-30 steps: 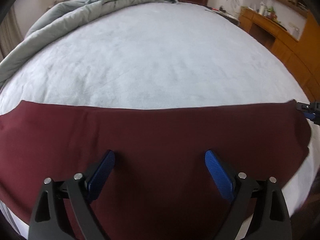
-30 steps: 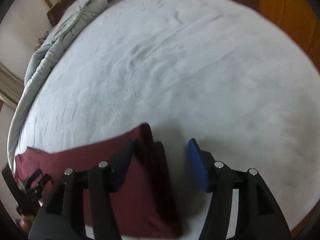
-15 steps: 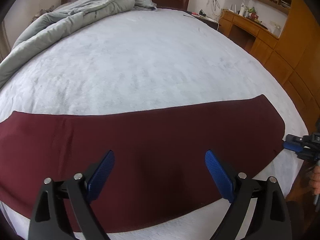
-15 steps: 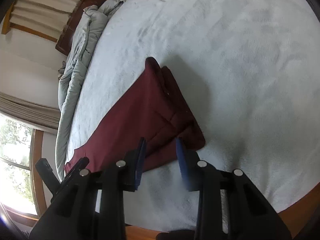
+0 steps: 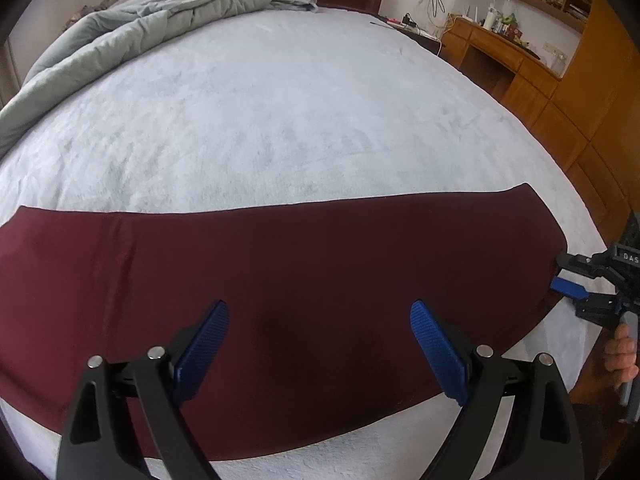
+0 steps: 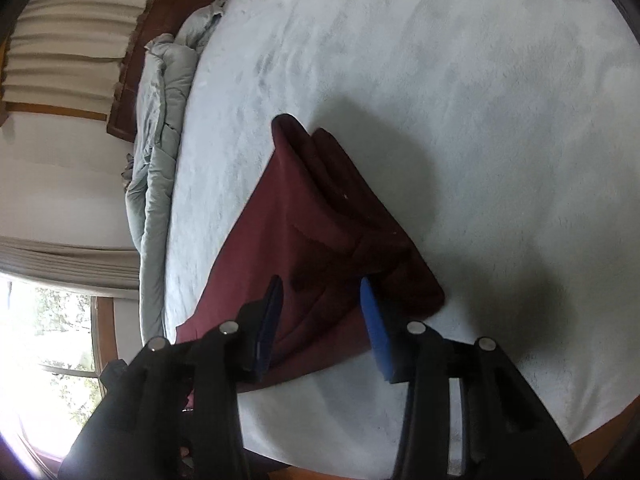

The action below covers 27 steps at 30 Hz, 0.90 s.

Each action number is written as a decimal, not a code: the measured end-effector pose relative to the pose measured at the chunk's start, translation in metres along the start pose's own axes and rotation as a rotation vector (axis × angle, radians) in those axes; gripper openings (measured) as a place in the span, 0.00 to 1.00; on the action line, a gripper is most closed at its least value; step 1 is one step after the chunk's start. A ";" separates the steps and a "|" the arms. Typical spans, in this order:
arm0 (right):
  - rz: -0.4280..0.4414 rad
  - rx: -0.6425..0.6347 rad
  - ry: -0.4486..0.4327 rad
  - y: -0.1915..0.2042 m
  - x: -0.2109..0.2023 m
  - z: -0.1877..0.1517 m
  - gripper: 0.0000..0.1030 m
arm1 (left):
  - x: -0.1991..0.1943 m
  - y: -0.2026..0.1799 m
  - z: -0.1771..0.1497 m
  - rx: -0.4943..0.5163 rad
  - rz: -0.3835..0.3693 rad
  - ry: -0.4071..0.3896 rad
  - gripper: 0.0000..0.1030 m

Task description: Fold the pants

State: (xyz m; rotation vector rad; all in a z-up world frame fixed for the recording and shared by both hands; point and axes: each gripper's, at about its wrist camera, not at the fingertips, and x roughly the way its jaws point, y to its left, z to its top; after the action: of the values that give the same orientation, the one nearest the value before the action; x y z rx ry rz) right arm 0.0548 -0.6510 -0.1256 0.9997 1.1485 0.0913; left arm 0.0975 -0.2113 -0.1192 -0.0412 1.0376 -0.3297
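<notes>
Dark red pants [image 5: 300,264] lie as a long flat band across the near edge of the bed. My left gripper [image 5: 320,344] is open and empty, hovering over the middle of the band. My right gripper [image 6: 320,312] is open, its blue pads either side of the near corner of the waist end of the pants [image 6: 320,220], not clamped on the cloth. The right gripper also shows in the left wrist view [image 5: 592,284] at the band's right end.
A pale grey bed sheet [image 5: 280,120] covers the mattress. A rumpled grey duvet [image 5: 140,28] lies at the far left by the headboard. A wooden desk and cabinets [image 5: 540,80] stand to the right. A window and curtains [image 6: 60,240] show in the right wrist view.
The right gripper has rolled and pulled back off the waist end, narrowed, then opened wider. The left gripper has backed away and risen slightly. The pants now lie flat.
</notes>
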 end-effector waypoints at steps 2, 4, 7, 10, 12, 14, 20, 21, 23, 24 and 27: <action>0.001 0.003 0.014 0.001 -0.001 -0.005 0.41 | 0.000 -0.001 0.000 0.003 0.002 -0.002 0.90; 0.000 -0.002 0.025 0.002 0.000 -0.011 0.41 | -0.001 -0.001 0.000 0.004 0.003 -0.006 0.90; 0.001 0.003 0.030 -0.001 0.006 -0.014 0.41 | 0.001 -0.001 0.000 -0.007 -0.007 0.001 0.90; 0.039 0.011 0.005 0.000 0.008 -0.012 0.13 | -0.001 -0.002 0.000 -0.007 -0.008 -0.002 0.90; 0.031 -0.028 -0.004 0.008 0.007 -0.011 0.09 | -0.004 -0.004 0.001 0.003 -0.001 -0.010 0.90; 0.025 -0.083 -0.027 0.018 0.000 -0.014 0.08 | -0.005 -0.005 0.002 0.015 0.011 -0.017 0.90; -0.107 -0.127 -0.003 0.021 -0.009 -0.029 0.08 | -0.005 -0.003 0.002 -0.006 0.008 -0.012 0.90; -0.138 -0.130 0.016 0.018 -0.001 -0.029 0.09 | -0.004 -0.004 0.002 -0.007 0.009 -0.008 0.90; -0.140 -0.114 0.033 0.010 0.008 -0.028 0.10 | -0.004 -0.004 0.001 -0.002 0.013 -0.001 0.90; -0.137 -0.119 0.029 0.010 0.007 -0.028 0.14 | -0.005 -0.004 0.001 -0.002 0.015 -0.002 0.90; -0.122 -0.129 0.004 0.015 -0.007 -0.028 0.30 | -0.006 -0.001 0.001 -0.009 0.014 -0.003 0.90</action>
State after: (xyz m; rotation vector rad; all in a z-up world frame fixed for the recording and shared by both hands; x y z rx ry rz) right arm 0.0355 -0.6285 -0.1118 0.8140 1.1893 0.0686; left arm 0.0950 -0.2109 -0.1135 -0.0423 1.0361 -0.3117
